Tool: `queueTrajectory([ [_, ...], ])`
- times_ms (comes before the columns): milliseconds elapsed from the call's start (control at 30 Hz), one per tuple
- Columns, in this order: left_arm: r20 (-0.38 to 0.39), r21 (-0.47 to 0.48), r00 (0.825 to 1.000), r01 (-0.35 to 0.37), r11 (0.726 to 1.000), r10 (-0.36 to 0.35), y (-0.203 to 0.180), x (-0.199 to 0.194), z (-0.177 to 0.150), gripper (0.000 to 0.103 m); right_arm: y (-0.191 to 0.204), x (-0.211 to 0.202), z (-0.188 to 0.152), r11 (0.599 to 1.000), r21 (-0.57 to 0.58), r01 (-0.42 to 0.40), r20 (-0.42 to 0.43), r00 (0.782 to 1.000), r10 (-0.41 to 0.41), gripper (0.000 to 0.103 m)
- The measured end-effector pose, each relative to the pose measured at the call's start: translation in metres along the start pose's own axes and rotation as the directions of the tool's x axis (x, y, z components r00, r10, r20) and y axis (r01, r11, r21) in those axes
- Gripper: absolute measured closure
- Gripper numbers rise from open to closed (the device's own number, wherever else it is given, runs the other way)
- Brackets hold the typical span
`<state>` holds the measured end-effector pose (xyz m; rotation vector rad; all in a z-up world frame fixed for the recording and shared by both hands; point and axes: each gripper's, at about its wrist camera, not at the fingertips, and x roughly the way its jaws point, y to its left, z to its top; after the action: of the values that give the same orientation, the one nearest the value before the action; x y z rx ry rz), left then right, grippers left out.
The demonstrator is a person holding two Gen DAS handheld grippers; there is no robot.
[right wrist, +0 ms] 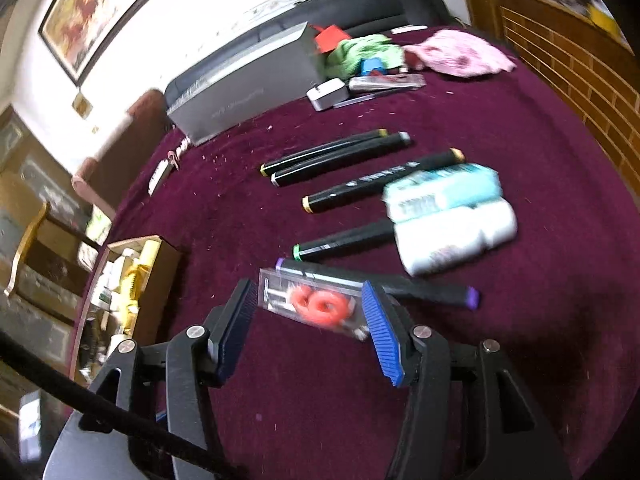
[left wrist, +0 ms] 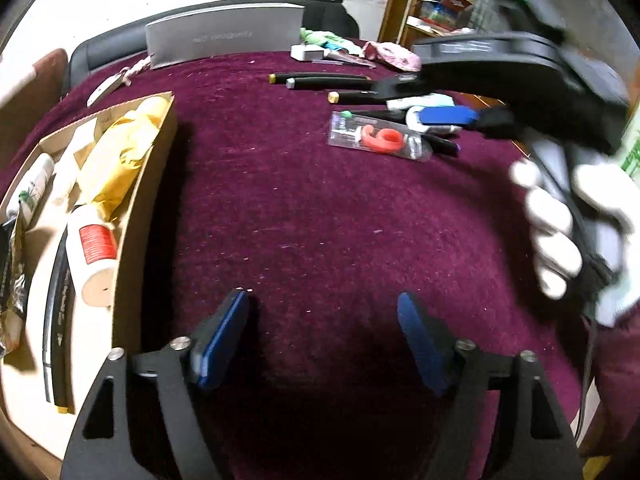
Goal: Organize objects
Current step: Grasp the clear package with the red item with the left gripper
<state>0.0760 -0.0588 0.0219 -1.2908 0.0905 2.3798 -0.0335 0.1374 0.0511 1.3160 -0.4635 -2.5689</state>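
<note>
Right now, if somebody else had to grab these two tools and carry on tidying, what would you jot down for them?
Left hand-held gripper: open, empty, over bare maroon cloth beside the cardboard box.
Right hand-held gripper: open, fingers either side of the clear packet with the orange piece; not gripped yet.
Done: box already holds bottles and yellow packaging.
Left: the packet, five black markers and the white and teal packs are on the cloth.
</note>
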Motion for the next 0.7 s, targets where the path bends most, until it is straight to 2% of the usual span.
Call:
queueTrajectory([
  [133,-0.019,0.026,0.999,0.032,0.999,-0.031,-0.004,0.003,0.002,0.011,0.003,0.024,0.004,0.999,-0.029,0.017,-0.049,0.999,-0.019,0.049],
  [200,-0.033,0.048,0.998,0.05,0.998,-0.048,-0.007,0.005,0.003,0.003,0.003,0.022,0.003,0.999,-0.047,-0.004,-0.06,0.998,0.001,0.043],
  [233,-0.039,0.058,0.998,0.053,0.997,-0.05,-0.008,0.006,0.003,0.002,0.003,0.019,0.003,0.998,-0.043,-0.041,-0.07,0.997,0.038,0.042],
  [300,-0.044,0.066,0.998,0.046,0.997,-0.043,-0.011,0.007,0.004,0.002,0.0,0.011,-0.002,0.986,-0.001,-0.169,-0.119,0.979,0.168,0.04],
  [333,-0.046,0.07,0.998,0.046,0.997,-0.043,-0.011,0.007,0.004,0.002,-0.001,0.012,-0.006,0.963,0.034,-0.266,-0.181,0.946,0.268,0.04],
  [367,-0.047,0.072,0.998,0.047,0.996,-0.044,-0.011,0.008,0.004,0.002,-0.001,0.014,-0.011,0.928,0.071,-0.366,-0.244,0.896,0.371,0.04],
  [400,-0.047,0.071,0.998,0.05,0.996,-0.047,-0.011,0.008,0.004,0.002,0.0,0.012,-0.017,0.898,0.091,-0.431,-0.278,0.855,0.439,0.041],
  [433,-0.047,0.072,0.998,0.052,0.996,-0.048,-0.011,0.008,0.004,0.002,-0.002,0.005,-0.018,0.9,0.079,-0.428,-0.26,0.863,0.433,0.041],
  [500,-0.049,0.078,0.998,0.048,0.996,-0.044,-0.012,0.008,0.003,0.002,-0.011,-0.01,-0.018,0.928,0.047,-0.37,-0.191,0.908,0.372,0.04],
  [600,-0.053,0.082,0.998,0.051,0.995,-0.047,-0.013,0.008,0.003,0.003,-0.036,-0.025,-0.015,0.955,0.08,-0.285,-0.08,0.953,0.291,0.041],
  [633,-0.054,0.076,0.997,0.063,0.995,-0.059,-0.013,0.008,0.004,0.003,-0.044,-0.028,-0.014,0.962,0.098,-0.256,-0.045,0.964,0.261,0.041],
  [700,-0.051,0.028,0.989,0.139,0.99,-0.138,-0.009,0.006,0.011,0.005,-0.063,-0.035,-0.016,0.967,0.139,-0.212,0.025,0.977,0.211,0.041],
])
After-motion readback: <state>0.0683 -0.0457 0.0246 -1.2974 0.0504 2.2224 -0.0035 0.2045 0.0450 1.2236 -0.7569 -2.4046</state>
